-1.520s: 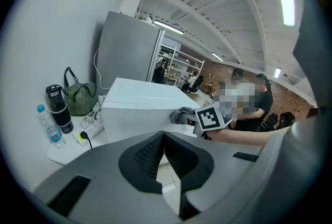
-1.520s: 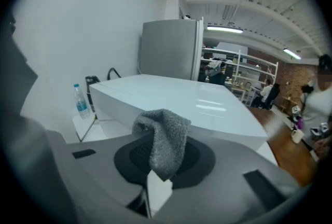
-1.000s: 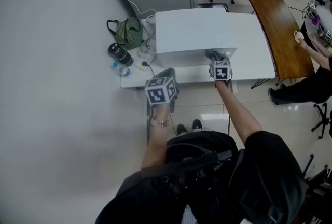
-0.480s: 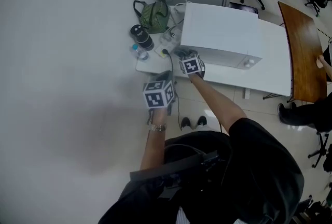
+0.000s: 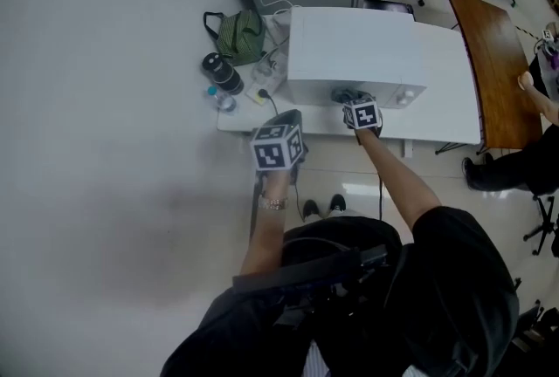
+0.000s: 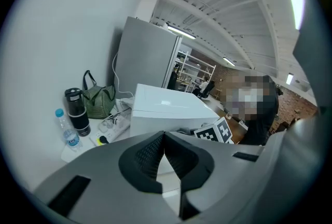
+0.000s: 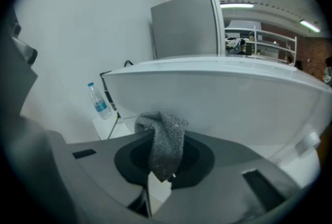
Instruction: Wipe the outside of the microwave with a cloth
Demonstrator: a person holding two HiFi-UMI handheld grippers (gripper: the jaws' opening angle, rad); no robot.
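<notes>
The right gripper (image 7: 162, 158) is clenched on a grey cloth (image 7: 165, 137). The cloth stands up from between its jaws, just against the front face of the white microwave (image 7: 218, 98); I cannot tell if it really touches. In the head view this place is near the middle of the front. The left gripper (image 6: 164, 141) has its jaws closed together on nothing and hangs before the table (image 5: 437, 129), apart from the microwave.

I judge the wiping of the front is in hand. Only a small fold of cloth seems pinched, so a strong drag may pull it free, and then the hard jaws may scrape the door. A wide stroke may also catch the knob (image 7: 310, 141) or the water bottle (image 5: 218, 98) beside the left corner.
</notes>
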